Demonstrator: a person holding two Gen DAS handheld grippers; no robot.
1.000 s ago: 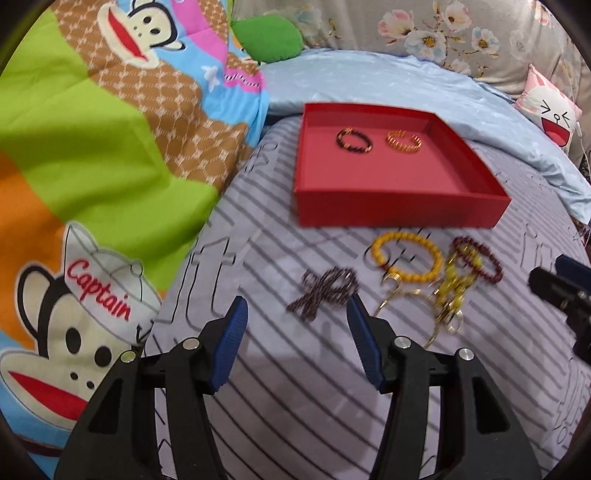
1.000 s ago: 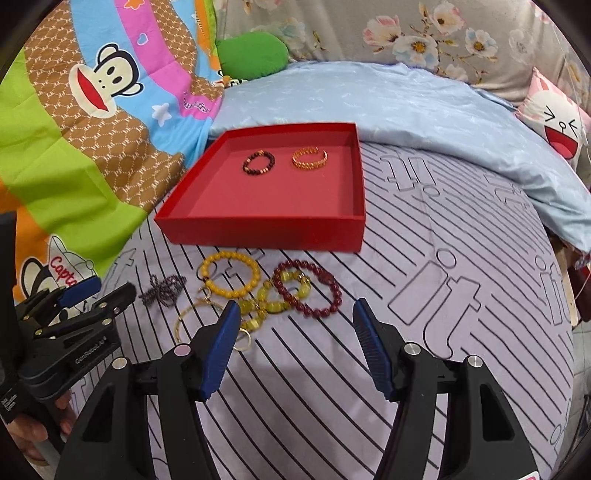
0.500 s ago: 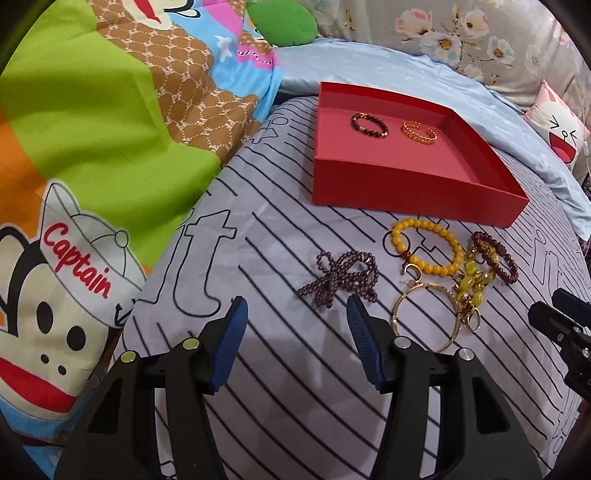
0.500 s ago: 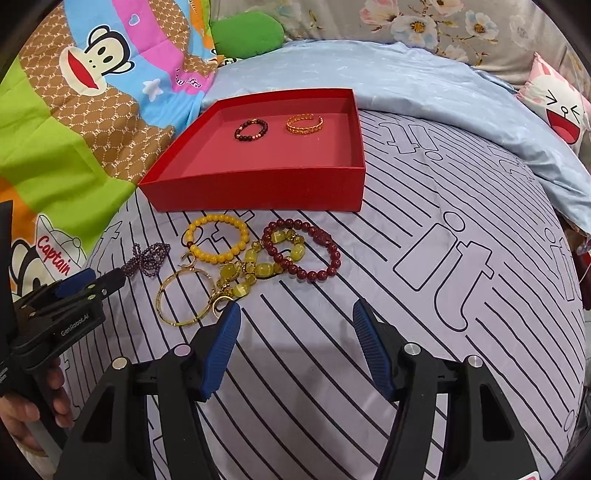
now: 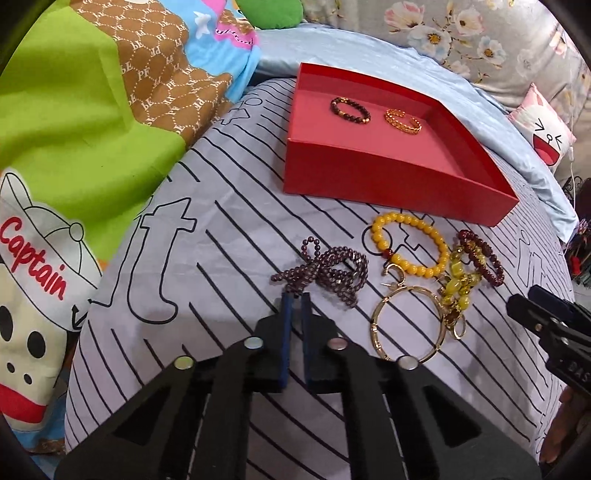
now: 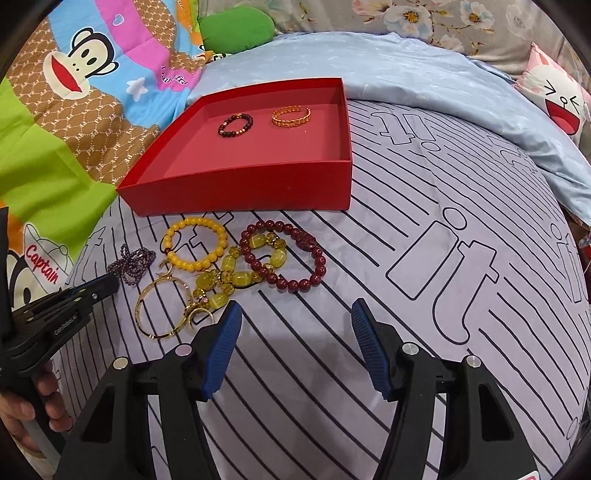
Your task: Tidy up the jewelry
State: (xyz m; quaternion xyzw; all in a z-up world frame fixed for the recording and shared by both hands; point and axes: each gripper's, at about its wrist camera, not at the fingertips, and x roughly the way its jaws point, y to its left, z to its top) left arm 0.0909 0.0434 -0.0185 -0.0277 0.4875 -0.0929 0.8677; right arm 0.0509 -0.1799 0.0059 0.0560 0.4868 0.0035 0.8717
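Observation:
A red tray [image 5: 369,177] on the striped bed holds a dark bead bracelet [image 5: 349,110] and a gold cuff [image 5: 402,121]. In front of it lie a purple bead chain [image 5: 332,266], a yellow bead bracelet [image 5: 410,220], a dark red bracelet [image 6: 295,286], a yellow-green stone bracelet [image 6: 240,277] and a gold bangle [image 6: 142,299]. My left gripper [image 5: 295,295] is shut, its tips pinched at the near strand of the purple chain. My right gripper [image 6: 295,306] stands open just short of the dark red bracelet, with nothing between its fingers.
A cartoon monkey quilt [image 5: 92,129] is bunched up along the left. A pale blue sheet [image 6: 406,66], a green cushion [image 6: 236,29] and a pink face pillow [image 6: 561,99] lie behind the tray. Bare striped cover [image 6: 461,240] fills the right. A hand [image 6: 22,413] holds the left gripper.
The left gripper's jaws have closed at the purple bead chain. Both grippers have sunk toward the jewelry; the right one stays open.

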